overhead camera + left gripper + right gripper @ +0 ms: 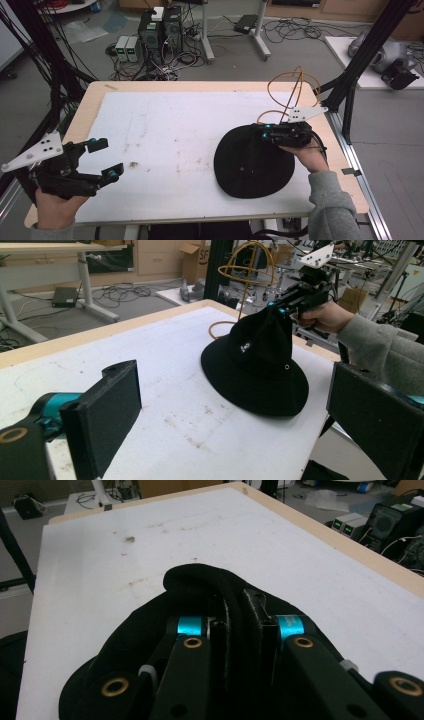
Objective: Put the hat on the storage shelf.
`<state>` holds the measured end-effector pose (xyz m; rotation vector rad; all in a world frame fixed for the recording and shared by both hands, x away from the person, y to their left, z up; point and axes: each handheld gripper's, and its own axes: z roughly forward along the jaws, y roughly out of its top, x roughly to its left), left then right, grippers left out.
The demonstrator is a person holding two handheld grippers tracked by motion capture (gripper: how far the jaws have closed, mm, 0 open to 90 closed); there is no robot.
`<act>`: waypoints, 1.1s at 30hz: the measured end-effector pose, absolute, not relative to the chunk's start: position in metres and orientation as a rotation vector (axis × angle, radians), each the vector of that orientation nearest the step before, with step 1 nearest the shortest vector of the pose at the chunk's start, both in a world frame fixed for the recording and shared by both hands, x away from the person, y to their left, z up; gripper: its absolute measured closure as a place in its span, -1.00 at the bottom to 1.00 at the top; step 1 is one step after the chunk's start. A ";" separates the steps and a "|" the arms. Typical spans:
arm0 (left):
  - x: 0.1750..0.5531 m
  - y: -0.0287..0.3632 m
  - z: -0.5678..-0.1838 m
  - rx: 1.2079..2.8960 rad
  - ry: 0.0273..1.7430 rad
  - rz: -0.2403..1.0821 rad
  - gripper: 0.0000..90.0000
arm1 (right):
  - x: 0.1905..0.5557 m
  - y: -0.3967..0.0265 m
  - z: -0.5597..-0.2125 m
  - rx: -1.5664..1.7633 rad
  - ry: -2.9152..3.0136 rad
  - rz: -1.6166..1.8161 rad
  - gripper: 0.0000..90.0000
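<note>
Black jaws of the left gripper (107, 159) sit wide apart near the table's (150, 87) front-left edge, well away from the action. Over at the right gripper (276, 307), the jaws are pinched on the crown of a black bucket hat (252, 162), brim partly resting on the white mat (165, 130). Looks like a lift in progress; next is probably carrying it to that orange wire stand (295, 87) just beyond. Soft, floppy fabric, small logo.
</note>
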<state>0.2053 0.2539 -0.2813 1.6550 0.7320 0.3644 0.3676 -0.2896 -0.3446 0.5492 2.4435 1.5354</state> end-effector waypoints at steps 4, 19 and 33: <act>0.205 0.253 -0.281 1.655 0.732 0.363 -0.83 | 0.367 -0.291 -0.344 0.566 2.447 1.543 0.88; 0.207 0.253 -0.282 1.657 0.735 0.360 -0.83 | 0.357 -0.295 -0.320 0.553 2.419 1.543 0.90; 0.208 0.253 -0.282 1.652 0.733 0.355 -0.83 | 0.336 -0.288 -0.284 0.441 2.399 1.516 0.94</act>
